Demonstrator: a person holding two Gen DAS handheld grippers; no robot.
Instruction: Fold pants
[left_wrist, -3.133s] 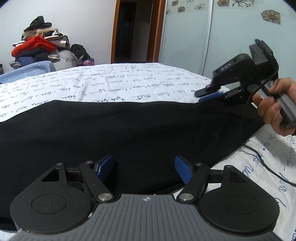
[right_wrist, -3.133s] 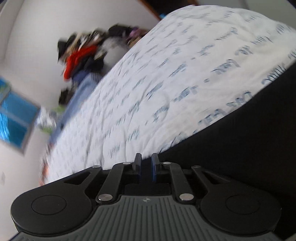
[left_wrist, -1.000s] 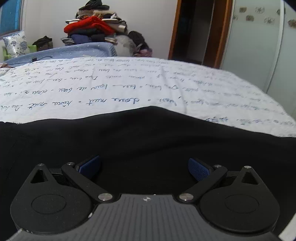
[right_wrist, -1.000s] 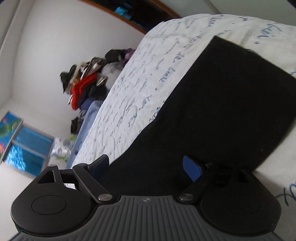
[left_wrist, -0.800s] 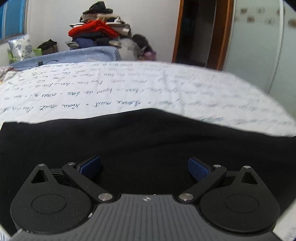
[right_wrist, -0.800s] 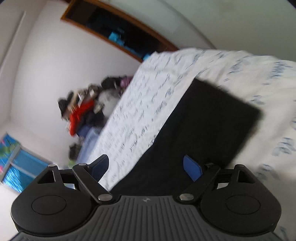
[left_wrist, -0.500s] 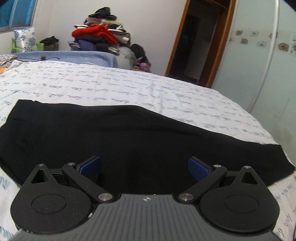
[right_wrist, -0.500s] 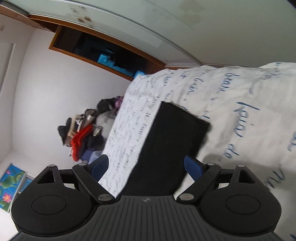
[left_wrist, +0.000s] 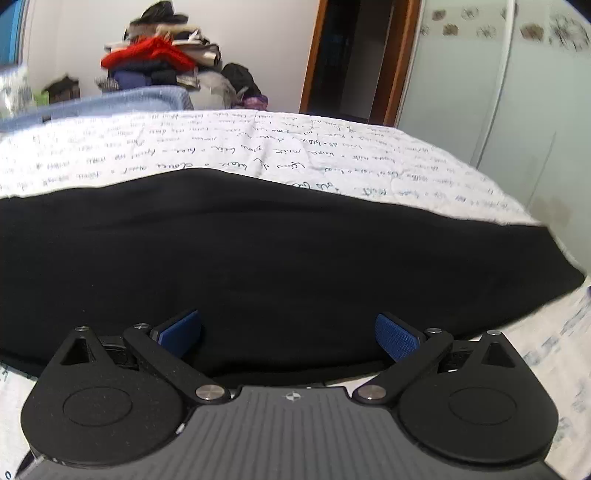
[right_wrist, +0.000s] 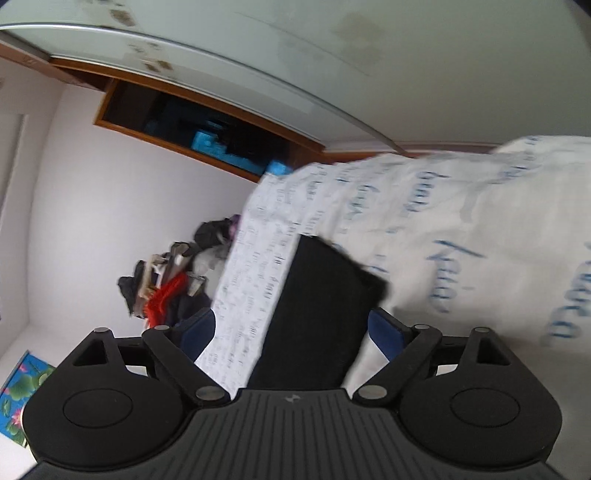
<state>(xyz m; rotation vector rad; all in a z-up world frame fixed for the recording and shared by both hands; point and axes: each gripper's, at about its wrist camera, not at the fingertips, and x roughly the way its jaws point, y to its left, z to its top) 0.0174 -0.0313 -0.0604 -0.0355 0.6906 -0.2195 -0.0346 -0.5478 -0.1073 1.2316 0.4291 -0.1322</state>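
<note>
Black pants (left_wrist: 258, 258) lie flat as a long folded strip across the white bedspread with blue handwriting (left_wrist: 221, 144). My left gripper (left_wrist: 288, 332) is open and empty, its blue pads over the near edge of the pants around the middle. In the tilted right wrist view the pants (right_wrist: 317, 314) run away from me, their far end squared off on the bedspread (right_wrist: 461, 229). My right gripper (right_wrist: 291, 332) is open and empty, held above the pants' near part.
A pile of clothes with a red item (left_wrist: 155, 62) sits beyond the bed's far left, also in the right wrist view (right_wrist: 166, 291). A dark doorway (left_wrist: 354, 55) and frosted wardrobe doors (left_wrist: 498, 92) stand behind the bed.
Both grippers stay open. The left gripper has dropped closer to the pants. The right gripper, which let go of the pants end earlier, has pulled back and tilted further.
</note>
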